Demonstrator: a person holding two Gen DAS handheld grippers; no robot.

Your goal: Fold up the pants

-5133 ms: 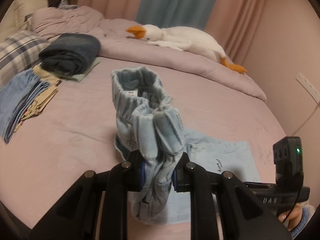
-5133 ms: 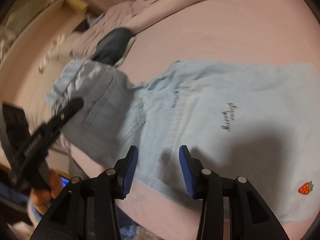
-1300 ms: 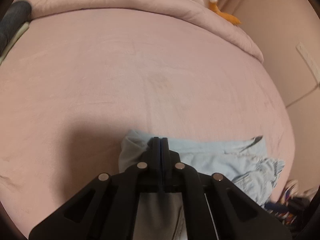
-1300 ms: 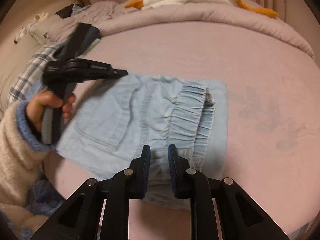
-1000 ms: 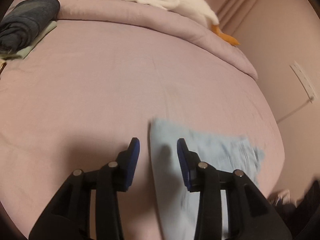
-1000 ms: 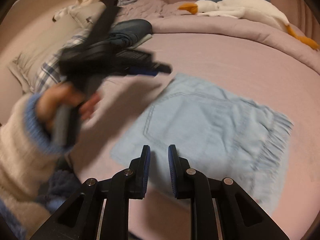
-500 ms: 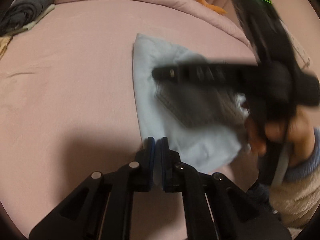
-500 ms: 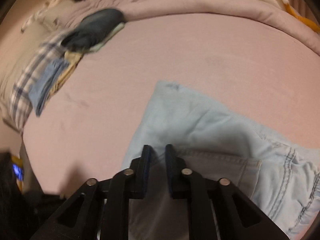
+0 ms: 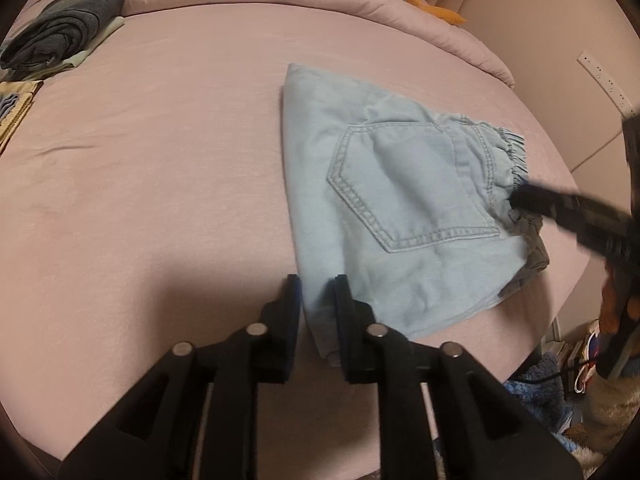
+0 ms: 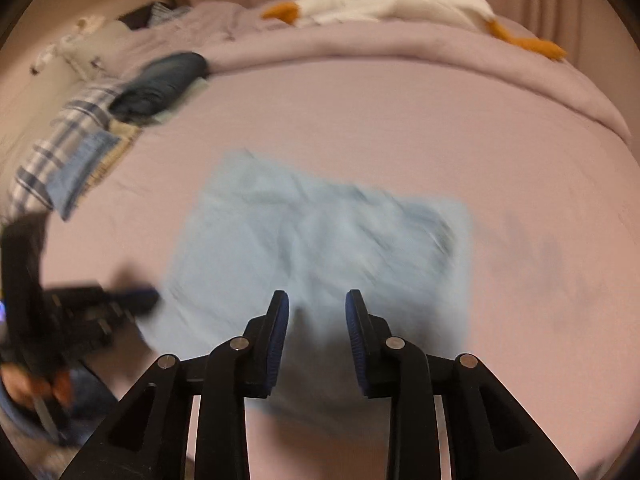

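Fingers (image 9: 294, 312) of the left gripper (image 9: 316, 312) are straddling the folded pants' (image 9: 396, 200) near corner, parted; right gripper (image 10: 316, 320) is hovering open above the pants

One pair of folded light-blue pants (image 9: 384, 208) is counted on one bed (image 9: 160, 160). One back pocket (image 9: 404, 184) is shown on the pants. Two grippers are seen: the left gripper (image 9: 316, 296) and the right gripper (image 10: 316, 320), each with two jaws. One stuffed goose (image 10: 392, 0) is counted along the far edge. One dark rolled garment (image 9: 64, 40) is seen, beside one stack of folded clothes (image 10: 80, 160). One wall outlet strip (image 9: 604, 80) is visible.
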